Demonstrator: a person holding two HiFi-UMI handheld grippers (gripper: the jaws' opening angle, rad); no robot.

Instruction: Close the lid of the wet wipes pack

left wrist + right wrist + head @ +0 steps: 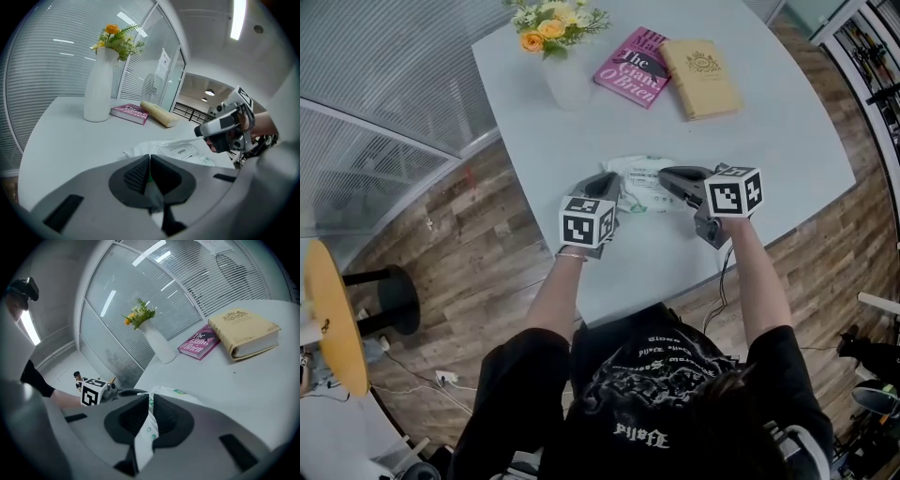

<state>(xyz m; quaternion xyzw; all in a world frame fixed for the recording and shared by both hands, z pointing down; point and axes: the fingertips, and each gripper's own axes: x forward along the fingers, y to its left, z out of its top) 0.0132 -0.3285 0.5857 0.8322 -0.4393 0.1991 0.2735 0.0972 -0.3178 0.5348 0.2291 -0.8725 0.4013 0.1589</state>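
L gripper (150,158): pads shut together, only a thin green sliver of the wet wipes pack (145,149) showing in the seam. How much film they pinch is hidden by the gripper body. R gripper (151,401): pads clamped on a white, green-dotted strip of the pack, which runs down btwn them; rest of pack mostly hidden behind the jaws.

Lid label (182,151) reading "OPEN" shows only in left gripper view. Can't tell if lid is sealed.

Head view hides both grips but alone shows the layout: pack near the table (787,131) near edge, L gripper at its left end, R at its right. Far side: vase (567,80) w/ flowers, pink book (636,66), tan book (701,78) just beside it. Only right gripper view shows L's marker cube (93,392) head-on.
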